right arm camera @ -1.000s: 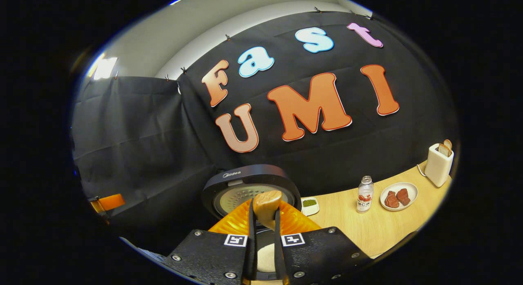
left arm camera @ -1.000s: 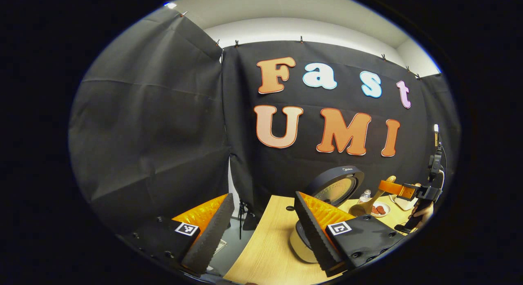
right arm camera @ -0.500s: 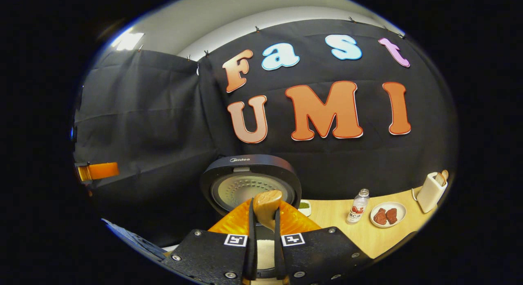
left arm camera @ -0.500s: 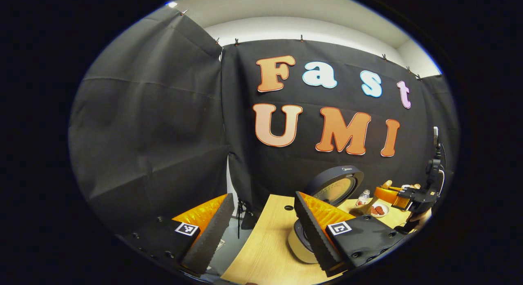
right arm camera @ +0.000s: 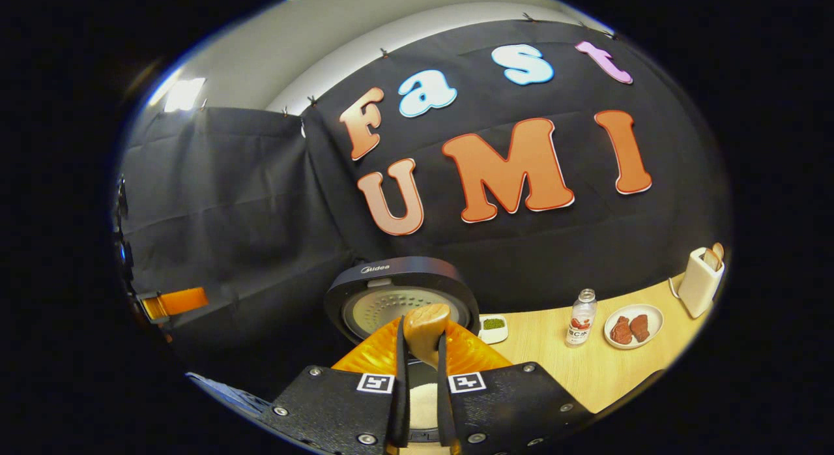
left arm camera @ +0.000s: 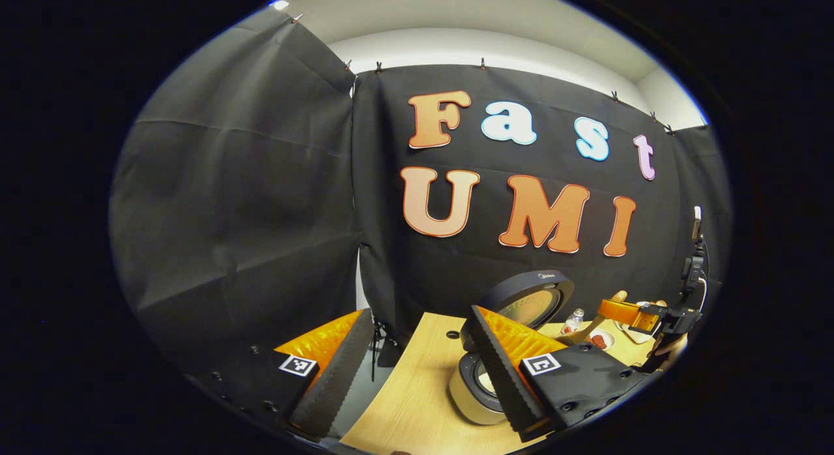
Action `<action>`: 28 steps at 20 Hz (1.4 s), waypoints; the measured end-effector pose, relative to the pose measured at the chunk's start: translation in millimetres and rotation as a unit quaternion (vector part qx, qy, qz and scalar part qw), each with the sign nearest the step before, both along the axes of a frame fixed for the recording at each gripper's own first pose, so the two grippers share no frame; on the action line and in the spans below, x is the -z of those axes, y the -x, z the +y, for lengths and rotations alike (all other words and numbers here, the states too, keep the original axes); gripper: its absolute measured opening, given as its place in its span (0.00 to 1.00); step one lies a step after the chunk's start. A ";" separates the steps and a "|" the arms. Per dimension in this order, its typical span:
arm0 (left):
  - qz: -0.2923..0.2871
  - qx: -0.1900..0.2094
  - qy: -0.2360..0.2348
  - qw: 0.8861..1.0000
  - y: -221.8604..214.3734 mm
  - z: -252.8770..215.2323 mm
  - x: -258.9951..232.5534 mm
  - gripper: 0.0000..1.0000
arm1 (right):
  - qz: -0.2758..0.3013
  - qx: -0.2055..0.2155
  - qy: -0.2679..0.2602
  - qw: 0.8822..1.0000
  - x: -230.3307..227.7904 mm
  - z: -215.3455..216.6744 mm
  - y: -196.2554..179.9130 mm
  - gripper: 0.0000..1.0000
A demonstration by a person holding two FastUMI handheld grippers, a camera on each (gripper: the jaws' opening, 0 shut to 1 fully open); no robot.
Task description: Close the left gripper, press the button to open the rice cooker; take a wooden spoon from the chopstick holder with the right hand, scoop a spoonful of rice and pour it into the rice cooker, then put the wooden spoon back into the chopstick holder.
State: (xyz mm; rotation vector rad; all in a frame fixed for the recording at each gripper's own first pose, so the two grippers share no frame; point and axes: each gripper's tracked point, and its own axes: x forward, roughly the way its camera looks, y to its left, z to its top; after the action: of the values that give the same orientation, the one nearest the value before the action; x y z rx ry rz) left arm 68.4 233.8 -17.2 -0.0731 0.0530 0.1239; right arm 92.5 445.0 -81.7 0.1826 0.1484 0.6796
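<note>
The rice cooker (left arm camera: 464,396) stands on the wooden table (left arm camera: 410,396) with its round lid (left arm camera: 529,297) raised. My left gripper (left arm camera: 420,315) hangs open near the table's left end, with the cooker behind its right finger (left arm camera: 498,367). My right gripper (right arm camera: 422,351) is shut on the wooden spoon (right arm camera: 425,328), whose handle end sticks up between the fingers in front of the open lid (right arm camera: 401,295). White rice (right arm camera: 423,403) shows low between those fingers; I cannot tell whether it lies in the spoon or in the pot. In the left gripper view the right gripper (left arm camera: 635,317) holds the spoon (left arm camera: 583,334) slanting down toward the cooker.
To the cooker's right stand a small dish of green bits (right arm camera: 493,324), a bottle (right arm camera: 581,323) and a plate of meat (right arm camera: 633,326). The white chopstick holder (right arm camera: 698,284) is at the far right by the wall. The table's left edge drops to the floor (left arm camera: 361,403).
The right gripper rolled level with the spoon, then tilted back again. The left gripper drifted a little, so more of the cooker's body shows beside its right finger.
</note>
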 end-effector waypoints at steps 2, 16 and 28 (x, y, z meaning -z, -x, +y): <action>-0.007 0.003 0.002 1.000 -4.1 -9.0 -3.5 0.99 | 0.007 0.013 -0.016 1.000 -6.7 -21.7 -4.1 0.16; -0.040 0.018 -0.013 0.999 -35.3 -97.4 -25.5 1.00 | 0.053 0.179 -0.066 0.980 17.1 -281.0 -31.8 0.16; -0.062 -0.026 -0.025 0.997 -25.6 -137.2 -31.8 1.00 | 0.137 0.227 -0.079 0.961 124.8 -382.5 -32.5 0.16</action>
State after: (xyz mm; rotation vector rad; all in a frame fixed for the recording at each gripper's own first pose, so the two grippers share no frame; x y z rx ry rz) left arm 93.9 96.6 14.6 -0.0331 -0.0762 0.1719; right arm 125.0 62.5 -206.6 0.4503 0.3072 0.2033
